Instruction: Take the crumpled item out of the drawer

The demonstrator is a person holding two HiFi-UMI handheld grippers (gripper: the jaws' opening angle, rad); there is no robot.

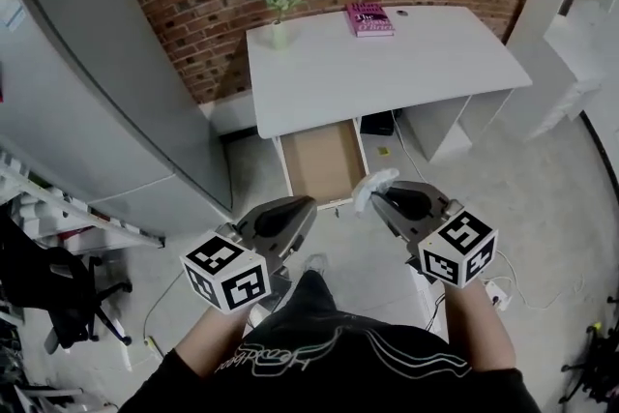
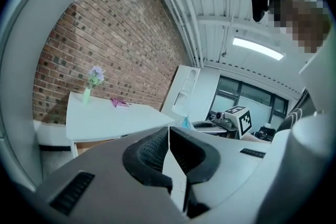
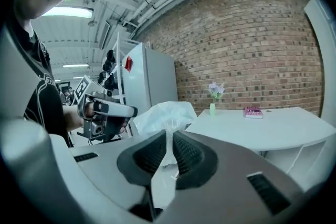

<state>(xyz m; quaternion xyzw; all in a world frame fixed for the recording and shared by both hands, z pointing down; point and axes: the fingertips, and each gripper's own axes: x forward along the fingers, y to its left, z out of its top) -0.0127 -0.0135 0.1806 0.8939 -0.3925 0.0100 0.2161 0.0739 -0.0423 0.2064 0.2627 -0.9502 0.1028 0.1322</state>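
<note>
Now the right gripper (image 1: 375,198) has its fingers clamped on the crumpled translucent white plastic bag (image 3: 164,113), held in the air just on the near side of the open brown-bottomed drawer (image 1: 324,164) under the white worktop (image 1: 387,63). Left gripper (image 1: 308,204) sits to the left, fingers closed on nothing.

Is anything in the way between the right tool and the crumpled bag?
No, nothing is in the way. The right tool is shut on the crumpled bag, with its jaws pinching the plastic. The bag is already out of the open drawer and is held up in front of it.
</note>
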